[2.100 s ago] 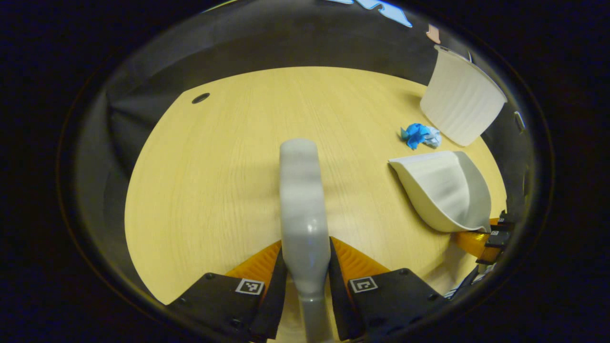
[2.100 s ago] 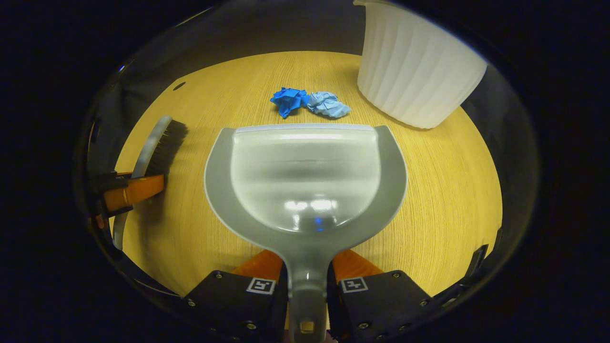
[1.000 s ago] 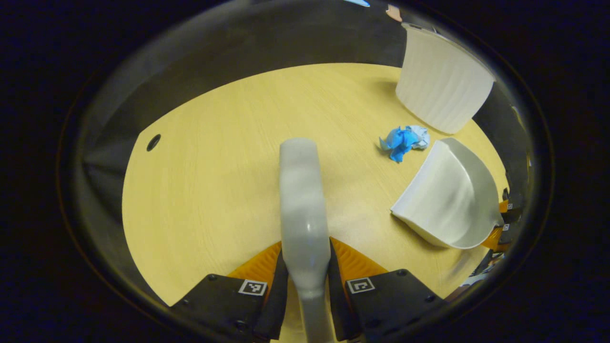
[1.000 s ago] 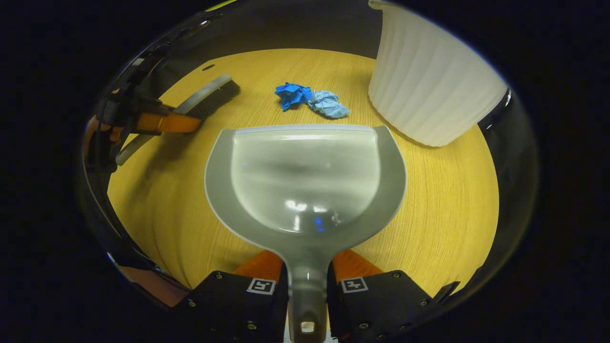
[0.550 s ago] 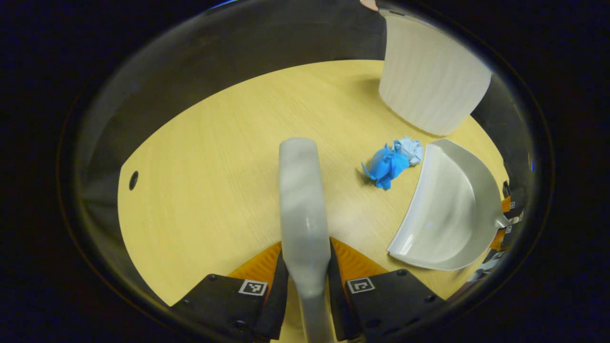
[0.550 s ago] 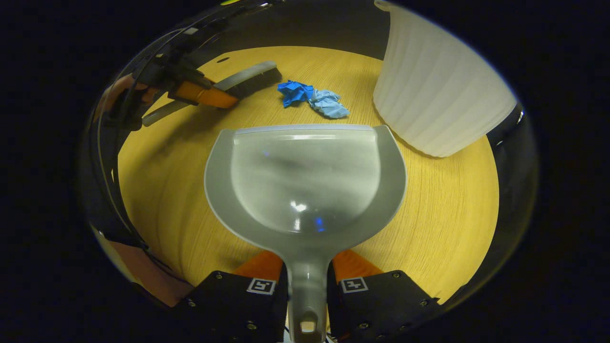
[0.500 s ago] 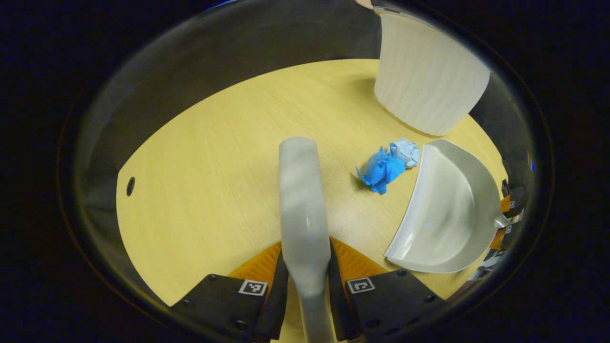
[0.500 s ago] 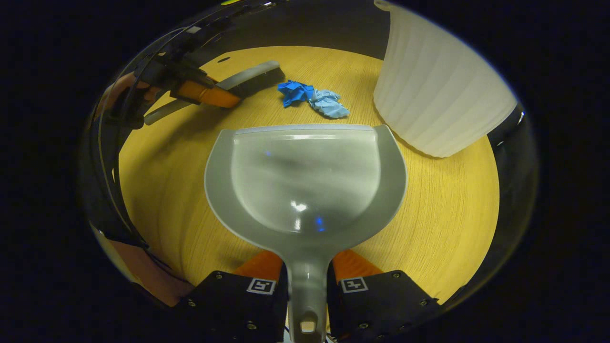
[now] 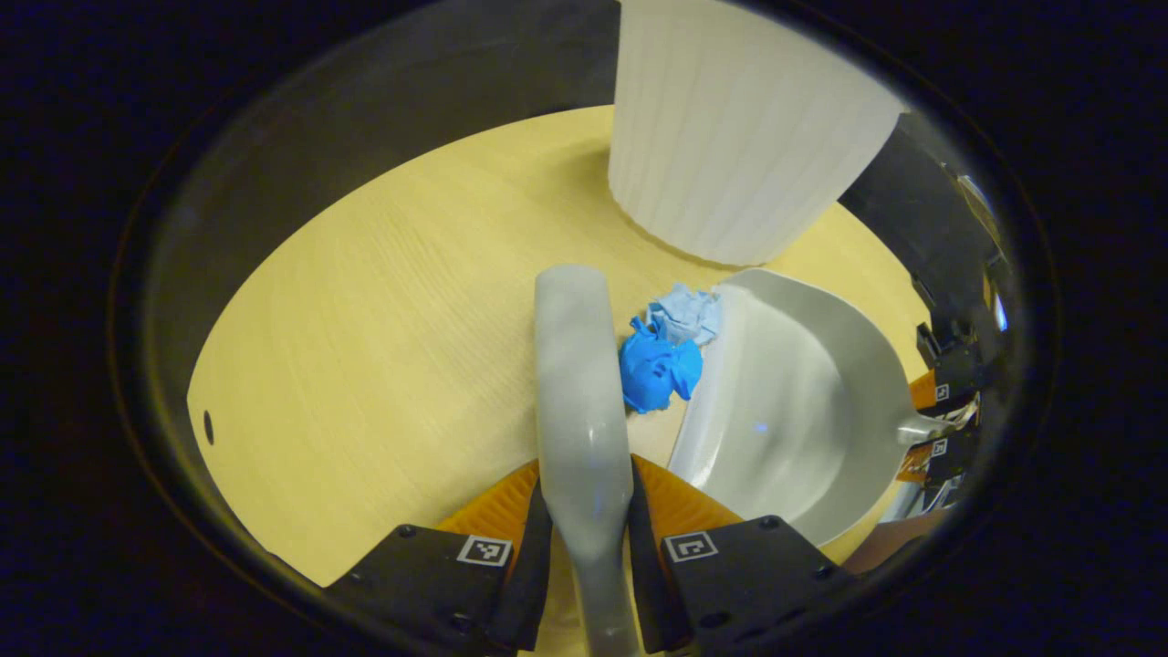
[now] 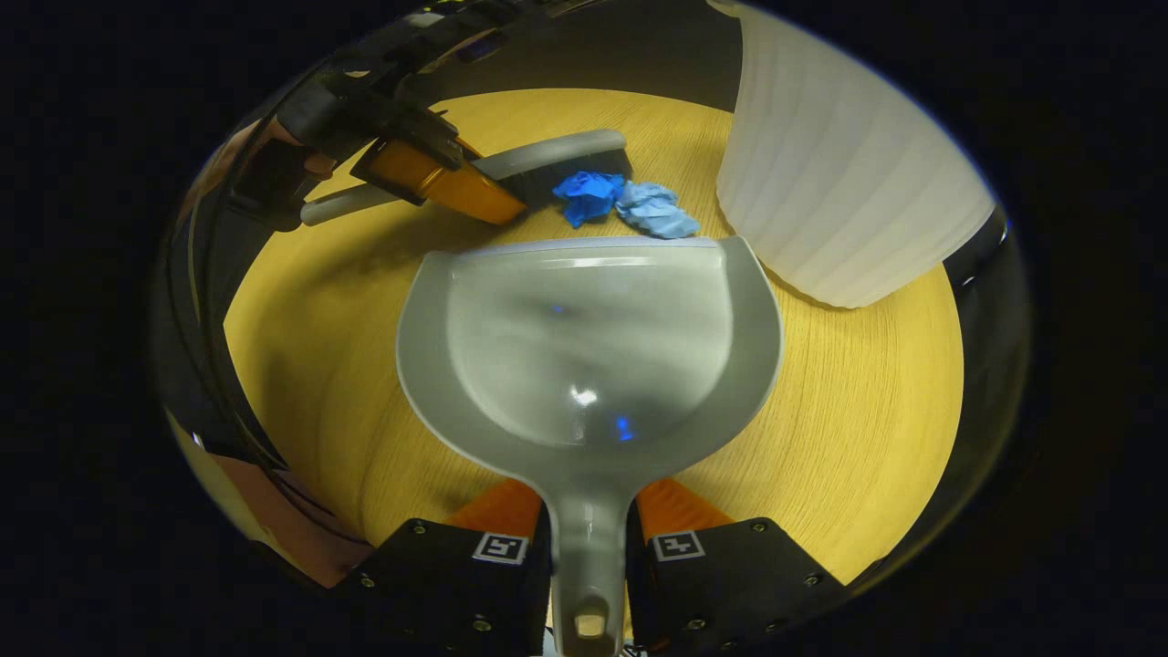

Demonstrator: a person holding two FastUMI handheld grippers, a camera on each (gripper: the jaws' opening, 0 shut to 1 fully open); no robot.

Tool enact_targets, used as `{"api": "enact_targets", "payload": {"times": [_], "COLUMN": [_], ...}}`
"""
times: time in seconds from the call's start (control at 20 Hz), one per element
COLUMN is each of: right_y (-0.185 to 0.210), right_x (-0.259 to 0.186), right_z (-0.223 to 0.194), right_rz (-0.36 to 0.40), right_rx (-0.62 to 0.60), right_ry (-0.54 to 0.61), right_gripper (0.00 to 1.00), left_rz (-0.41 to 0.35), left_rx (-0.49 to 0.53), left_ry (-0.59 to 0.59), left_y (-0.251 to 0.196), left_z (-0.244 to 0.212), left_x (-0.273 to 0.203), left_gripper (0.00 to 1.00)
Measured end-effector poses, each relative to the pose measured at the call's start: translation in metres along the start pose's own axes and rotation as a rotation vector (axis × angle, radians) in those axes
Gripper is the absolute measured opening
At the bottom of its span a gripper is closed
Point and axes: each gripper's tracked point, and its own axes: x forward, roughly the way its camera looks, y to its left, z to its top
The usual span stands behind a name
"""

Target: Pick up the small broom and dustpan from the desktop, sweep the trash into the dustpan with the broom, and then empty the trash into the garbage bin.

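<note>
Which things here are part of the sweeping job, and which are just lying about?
Job: broom, dustpan, dark blue paper wad, pale blue paper wad, white bin.
Just there: wooden desktop, its cable hole.

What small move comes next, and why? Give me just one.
Probably a short broom stroke toward the dustpan. The left gripper holds the broom against the far side of the two paper wads, which lie at the dustpan's front lip, not inside. The right gripper should keep the dustpan steady.
</note>
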Motion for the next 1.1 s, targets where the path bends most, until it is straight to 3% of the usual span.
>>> {"api": "enact_targets", "payload": {"times": [0.4,0.7,0.8,0.85,1.1], "right_y": [0.019,0.025,0.024,0.022,0.015], "right_x": [-0.032,-0.043,-0.037,-0.034,-0.029], "right_z": [0.036,0.062,0.068,0.070,0.068], "right_rz": [0.021,0.028,0.027,0.030,0.015], "right_rx": [0.011,0.012,0.019,0.027,0.026], "right_ry": [-0.014,-0.034,-0.044,-0.047,-0.054], "right_gripper": [0.35,0.35,0.31,0.35,0.35], "left_rz": [-0.126,-0.177,-0.178,-0.175,-0.143], "left_rx": [0.072,0.030,0.000,-0.015,-0.045], "left_ry": [0.001,0.012,0.005,-0.002,-0.030], "left_y": [-0.062,-0.091,-0.095,-0.096,-0.090], "left_z": [0.009,0.000,-0.002,-0.003,-0.001], "left_x": [-0.021,-0.026,-0.026,-0.027,-0.034], "left_gripper": [0.47,0.47,0.47,0.49,0.49]}}
